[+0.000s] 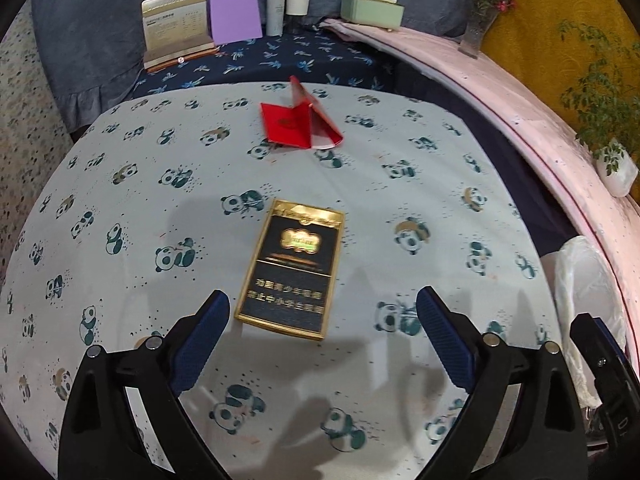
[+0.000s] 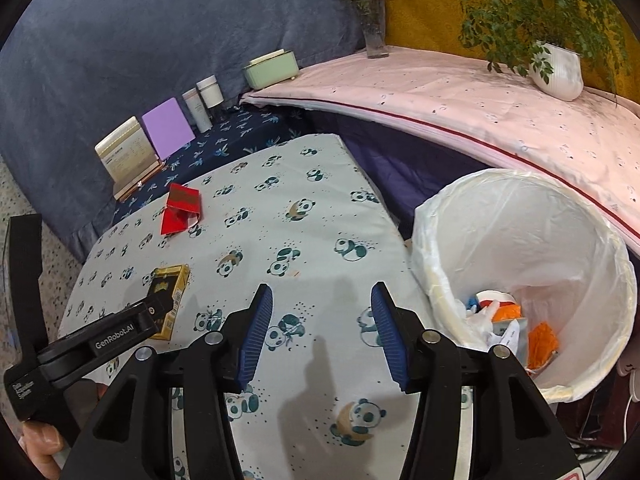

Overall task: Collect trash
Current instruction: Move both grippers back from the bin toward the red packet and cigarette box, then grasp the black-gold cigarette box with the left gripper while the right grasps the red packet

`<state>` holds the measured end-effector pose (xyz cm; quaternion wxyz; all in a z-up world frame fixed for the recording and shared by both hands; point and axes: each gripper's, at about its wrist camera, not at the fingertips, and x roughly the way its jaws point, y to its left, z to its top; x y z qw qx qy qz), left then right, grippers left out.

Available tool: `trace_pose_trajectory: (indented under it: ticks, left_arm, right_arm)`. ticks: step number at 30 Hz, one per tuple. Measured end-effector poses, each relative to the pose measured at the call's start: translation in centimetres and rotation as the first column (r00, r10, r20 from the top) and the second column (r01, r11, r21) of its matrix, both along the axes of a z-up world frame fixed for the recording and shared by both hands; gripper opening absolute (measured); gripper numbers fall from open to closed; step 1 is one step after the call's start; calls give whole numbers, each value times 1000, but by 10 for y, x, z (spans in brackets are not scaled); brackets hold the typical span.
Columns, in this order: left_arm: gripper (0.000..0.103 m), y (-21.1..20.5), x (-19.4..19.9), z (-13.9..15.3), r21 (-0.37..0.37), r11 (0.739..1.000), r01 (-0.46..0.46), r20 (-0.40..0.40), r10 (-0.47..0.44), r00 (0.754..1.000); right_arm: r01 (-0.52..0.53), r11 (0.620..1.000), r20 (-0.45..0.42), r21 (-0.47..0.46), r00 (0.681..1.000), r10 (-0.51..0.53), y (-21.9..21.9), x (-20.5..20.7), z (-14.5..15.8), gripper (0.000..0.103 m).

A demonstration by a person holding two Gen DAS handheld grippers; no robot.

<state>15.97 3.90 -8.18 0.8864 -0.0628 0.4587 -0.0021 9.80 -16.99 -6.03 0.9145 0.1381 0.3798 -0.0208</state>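
Observation:
A dark blue and gold cigarette pack [image 1: 291, 270] lies flat on the panda-print table cover [image 1: 120, 208]. My left gripper [image 1: 322, 304] is open just in front of the pack, fingers on either side of its near end, not touching. The pack also shows in the right wrist view [image 2: 167, 298], partly behind the left gripper. A red folded paper box [image 1: 300, 122] lies farther back, also in the right wrist view [image 2: 182, 210]. My right gripper [image 2: 322, 300] is open and empty above the table, left of the white-lined trash bin [image 2: 452, 220], which holds crumpled trash [image 2: 508, 324].
At the back stand a card holder [image 1: 176, 20], a purple card [image 1: 235, 14], two bottles [image 1: 288, 6] and a green box [image 1: 372, 8]. A pink-covered ledge [image 2: 460, 92] carries a flower vase [image 2: 374, 24] and a potted plant [image 2: 556, 68].

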Motion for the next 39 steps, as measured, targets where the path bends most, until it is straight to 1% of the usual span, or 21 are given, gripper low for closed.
trace_pose_trajectory:
  ticks: [10, 13, 14, 16, 18, 19, 23, 28, 33, 39]
  left_arm:
    - [90, 25, 23, -31, -4, 1000, -21, -84, 20, 996]
    - [90, 26, 25, -33, 13, 1000, -9, -77, 10, 997]
    - [87, 26, 26, -32, 17, 1000, -4, -74, 5, 997]
    - [79, 26, 27, -31, 25, 1000, 2, -66, 0, 998]
    - [59, 25, 28, -29, 37, 999, 18, -55, -16, 998]
    - [56, 26, 28, -28, 39, 999, 27, -53, -25, 998]
    - [56, 35, 28, -23, 23, 1000, 13, -42, -12, 999]
    - [56, 59, 28, -13, 4, 999, -44, -22, 44, 999]
    - [55, 88, 27, 2, -14, 995, -99, 7, 99, 995]
    - [55, 118, 34, 9, -39, 988, -147, 21, 148, 989]
  right_arm:
    - [-51, 999, -36, 2, 998, 51, 25, 24, -17, 50]
    - [-66, 998, -45, 1, 997, 66, 33, 31, -21, 50]
    - [-70, 998, -47, 0, 996, 70, 35, 33, -22, 50]
    - [-79, 997, -51, 0, 996, 79, 41, 37, -24, 50]
    - [-88, 996, -54, -2, 995, 88, 45, 39, -25, 50]
    - [-92, 996, -55, -3, 994, 92, 48, 41, -26, 50]
    - [-113, 994, -59, -6, 992, 113, 58, 48, -26, 50]
    - [-145, 989, -55, -14, 988, 144, 75, 60, -23, 50]
    - [-195, 981, -39, -17, 980, 194, 101, 81, -16, 50]
    - [-241, 970, -8, -36, 971, 241, 134, 116, -7, 50]
